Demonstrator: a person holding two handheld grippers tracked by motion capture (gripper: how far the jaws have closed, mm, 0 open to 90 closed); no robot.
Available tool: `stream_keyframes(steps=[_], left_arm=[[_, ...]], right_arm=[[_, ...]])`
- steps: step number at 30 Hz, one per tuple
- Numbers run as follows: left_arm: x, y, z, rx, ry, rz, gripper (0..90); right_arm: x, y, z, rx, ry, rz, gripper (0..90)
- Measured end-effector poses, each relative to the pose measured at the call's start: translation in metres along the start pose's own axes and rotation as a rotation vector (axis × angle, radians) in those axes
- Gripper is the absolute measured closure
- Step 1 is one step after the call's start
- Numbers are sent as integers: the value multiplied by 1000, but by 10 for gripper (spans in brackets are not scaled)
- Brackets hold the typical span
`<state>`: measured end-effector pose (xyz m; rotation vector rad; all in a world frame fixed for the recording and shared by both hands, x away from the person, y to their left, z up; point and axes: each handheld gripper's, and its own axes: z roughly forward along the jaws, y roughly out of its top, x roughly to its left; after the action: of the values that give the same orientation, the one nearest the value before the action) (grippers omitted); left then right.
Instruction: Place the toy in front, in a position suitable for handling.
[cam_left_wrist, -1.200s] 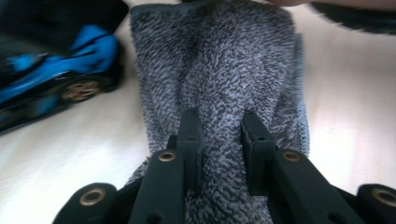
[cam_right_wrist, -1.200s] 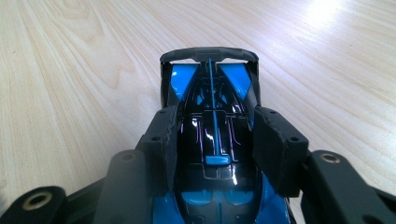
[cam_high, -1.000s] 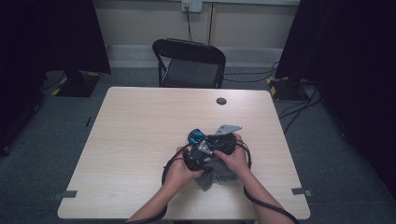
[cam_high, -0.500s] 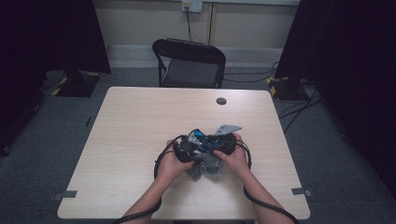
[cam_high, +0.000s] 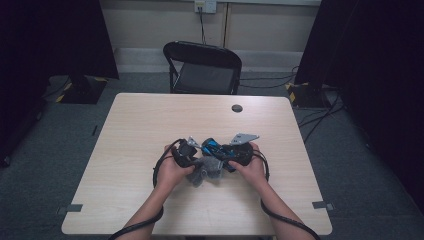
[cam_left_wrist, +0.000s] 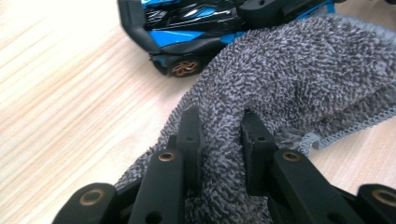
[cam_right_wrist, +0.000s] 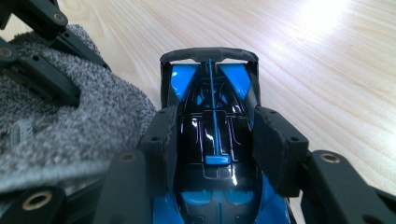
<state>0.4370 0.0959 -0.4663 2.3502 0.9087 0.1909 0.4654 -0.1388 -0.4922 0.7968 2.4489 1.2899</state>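
Note:
A blue and black toy car (cam_right_wrist: 212, 93) stands on the pale wooden table (cam_high: 150, 125), and my right gripper (cam_right_wrist: 215, 135) is shut on its sides from behind. Beside the car lies a grey terry cloth (cam_left_wrist: 303, 70). My left gripper (cam_left_wrist: 219, 126) is shut on a fold of it. From above, the left gripper (cam_high: 196, 159) and right gripper (cam_high: 222, 151) face each other near the table's front middle, with the cloth (cam_high: 205, 171) bunched between the hands and the car (cam_high: 214, 146) just behind it. The car's rear wheel (cam_left_wrist: 183, 68) shows next to the cloth edge.
A small round black disc (cam_high: 237, 108) sits on the table toward the back right. A black folding chair (cam_high: 202, 67) stands behind the far edge. Cables trail from both grippers off the front edge. Bare tabletop lies to the left and right of the hands.
My left hand has moved to the left with the cloth in its jaws, drawing the cloth away from the car. The right gripper and the car have kept still.

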Motion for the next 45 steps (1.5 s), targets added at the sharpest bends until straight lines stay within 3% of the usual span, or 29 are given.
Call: stream_keyframes(steps=[5, 9, 12, 18, 45], left_arm=[[4, -2, -2, 1, -1, -7, 731], [9, -5, -5, 1, 26, -20, 732], [17, -9, -9, -2, 46, -53, 732], [22, -12, -12, -3, 56, -66, 732], [37, -16, -16, -17, 47, -127, 732]], right_arm=[[0, 0, 0, -3, -1, 0, 513], [0, 0, 0, -3, -1, -1, 513], [0, 0, 0, -3, -1, 0, 513], [0, -1, 0, -4, 0, 0, 513], [0, -2, 0, -10, 3, -3, 513]])
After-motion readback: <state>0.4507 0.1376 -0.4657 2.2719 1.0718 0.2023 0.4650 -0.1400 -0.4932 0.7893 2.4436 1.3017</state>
